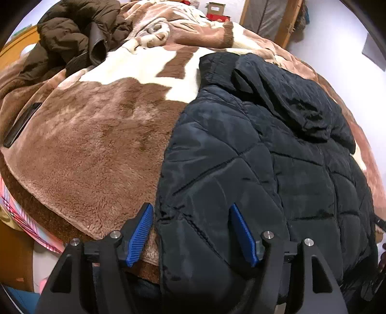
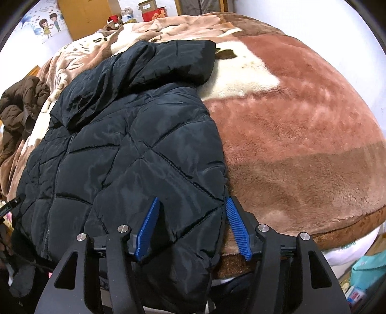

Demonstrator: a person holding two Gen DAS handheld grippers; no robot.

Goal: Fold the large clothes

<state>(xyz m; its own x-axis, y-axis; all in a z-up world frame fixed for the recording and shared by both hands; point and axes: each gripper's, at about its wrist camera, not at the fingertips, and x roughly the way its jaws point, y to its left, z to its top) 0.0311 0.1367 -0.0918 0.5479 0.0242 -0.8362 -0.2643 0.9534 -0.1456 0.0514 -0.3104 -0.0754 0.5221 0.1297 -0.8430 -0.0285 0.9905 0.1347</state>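
Note:
A black quilted jacket [image 1: 265, 145] [image 2: 120, 145] lies spread on the bed, hood [image 1: 289, 96] [image 2: 144, 67] at the far end. My left gripper [image 1: 190, 207] hovers over its near left hem corner. The jaws stand open, the fabric lies between the blue pads [image 1: 142, 231], and no pad presses on it. My right gripper [image 2: 193, 200] is open over the near right hem corner. The jacket's edge runs close by the right-hand pad [image 2: 237, 229]. The hem hangs a little over the bed's near edge.
A brown-and-white plush blanket [image 1: 96, 145] [image 2: 301, 132] covers the bed. A brown jacket [image 1: 72, 31] [image 2: 17, 103] lies heaped at the far left. A flat dark object [image 1: 21, 125] rests near the bed's left edge. Boxes [image 2: 152, 12] stand beyond the bed.

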